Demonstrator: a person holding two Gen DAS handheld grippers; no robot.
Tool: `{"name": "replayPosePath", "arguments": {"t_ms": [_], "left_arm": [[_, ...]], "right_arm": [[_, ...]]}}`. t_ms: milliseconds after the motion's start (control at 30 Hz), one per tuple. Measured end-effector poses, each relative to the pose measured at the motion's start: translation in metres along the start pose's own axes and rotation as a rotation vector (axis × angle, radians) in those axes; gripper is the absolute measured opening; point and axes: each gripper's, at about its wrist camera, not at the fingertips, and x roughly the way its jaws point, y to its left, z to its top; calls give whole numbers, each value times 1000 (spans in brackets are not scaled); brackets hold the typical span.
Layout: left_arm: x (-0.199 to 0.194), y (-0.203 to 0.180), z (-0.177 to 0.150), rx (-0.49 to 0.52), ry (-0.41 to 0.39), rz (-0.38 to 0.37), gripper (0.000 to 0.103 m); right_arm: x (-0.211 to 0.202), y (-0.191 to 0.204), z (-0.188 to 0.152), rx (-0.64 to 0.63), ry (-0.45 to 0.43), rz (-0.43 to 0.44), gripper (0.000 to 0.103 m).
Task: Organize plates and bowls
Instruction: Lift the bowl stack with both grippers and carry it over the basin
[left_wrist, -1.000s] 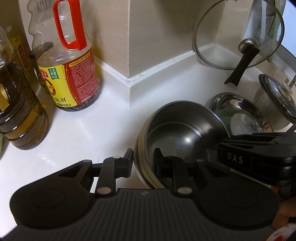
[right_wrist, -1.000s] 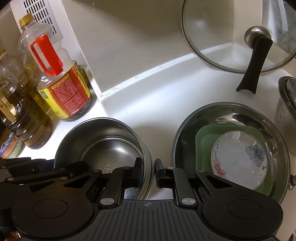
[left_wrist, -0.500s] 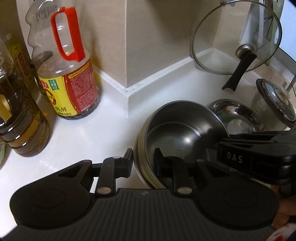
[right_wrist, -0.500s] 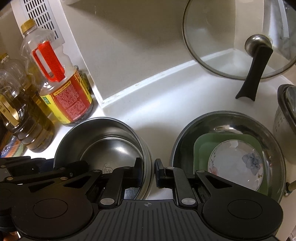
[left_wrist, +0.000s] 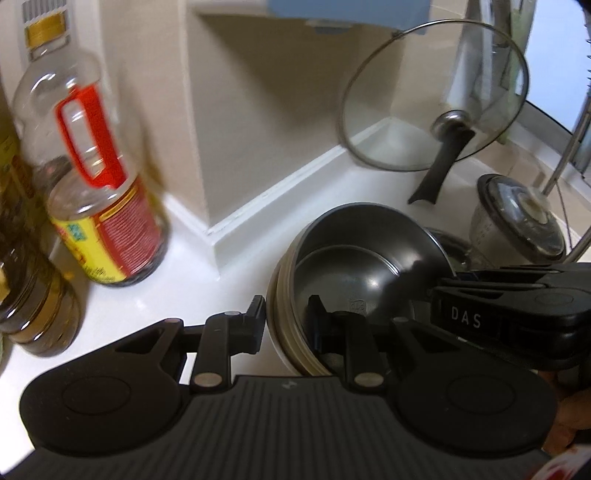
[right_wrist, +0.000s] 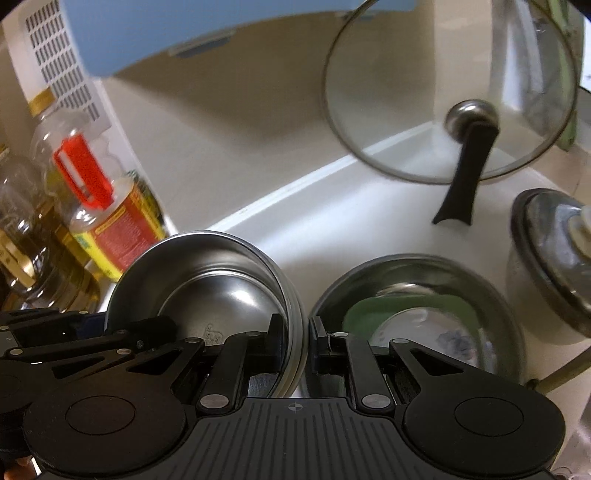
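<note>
A stack of steel bowls is held off the white counter by both grippers. My left gripper is shut on its left rim, one finger outside and one inside. My right gripper is shut on the right rim of the same stack. To the right, a wide steel bowl sits on the counter and holds a green square plate with a white floral dish on it. In the left wrist view only a sliver of that bowl shows behind the stack.
Oil and sauce bottles stand at the left by a wall corner. A glass pot lid leans against the back wall. A lidded pot stands at the right. A blue-and-white box hangs above.
Both grippers have lifted the steel bowl stack up from the counter; the bottles, lid and wide bowl appear lower and farther, and the views are blurred by motion.
</note>
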Motion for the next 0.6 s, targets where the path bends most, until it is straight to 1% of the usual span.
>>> {"name": "replayPosePath", "arguments": {"t_ms": [300, 600], "left_arm": [[11, -41, 18, 62, -6, -83, 21], [35, -81, 28, 107, 29, -161, 21]], "right_arm": [[-19, -37, 5, 63, -30, -84, 14], [-28, -80, 4, 127, -22, -172, 14]]}}
